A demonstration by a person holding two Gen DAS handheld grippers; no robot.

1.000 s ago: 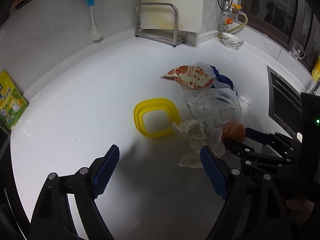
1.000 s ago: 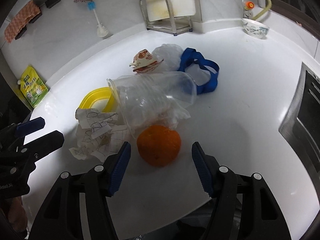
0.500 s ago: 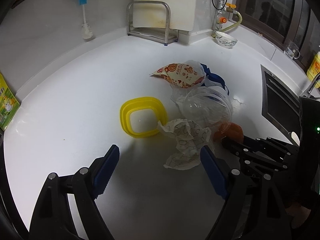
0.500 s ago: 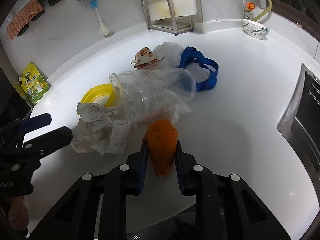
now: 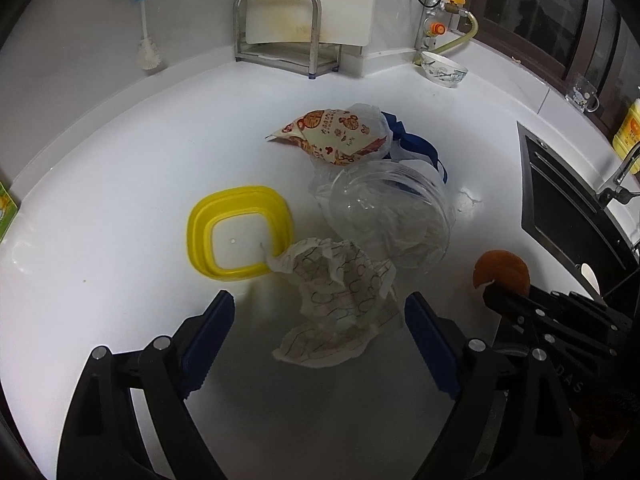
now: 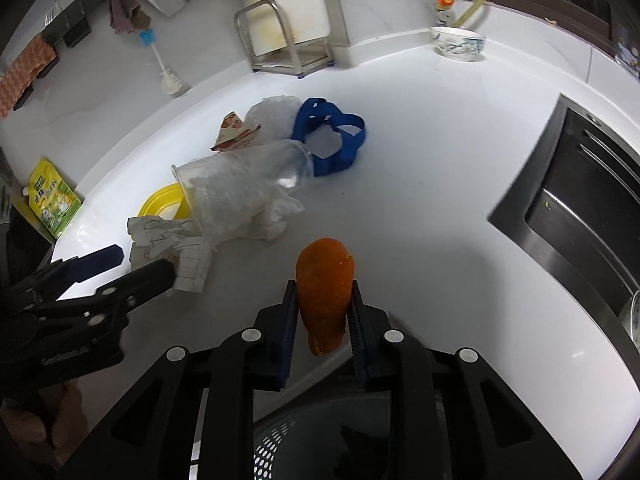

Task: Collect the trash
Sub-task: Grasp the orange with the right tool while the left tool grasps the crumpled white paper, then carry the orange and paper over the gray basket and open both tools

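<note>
step: orange peel [image 6: 325,280] pinched in R gripper [image 6: 323,312], lifted off counter [image 6: 420,184] | L gripper [image 5: 316,320] jaws opening round crumpled paper [image 5: 340,300], no grip yet | next: drop peel in perforated bin [image 6: 304,448] below

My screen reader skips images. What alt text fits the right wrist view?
The right gripper jaws clamp a squashed orange peel above a white counter. Behind lie a clear plastic cup, crumpled paper and a blue strap.
</note>
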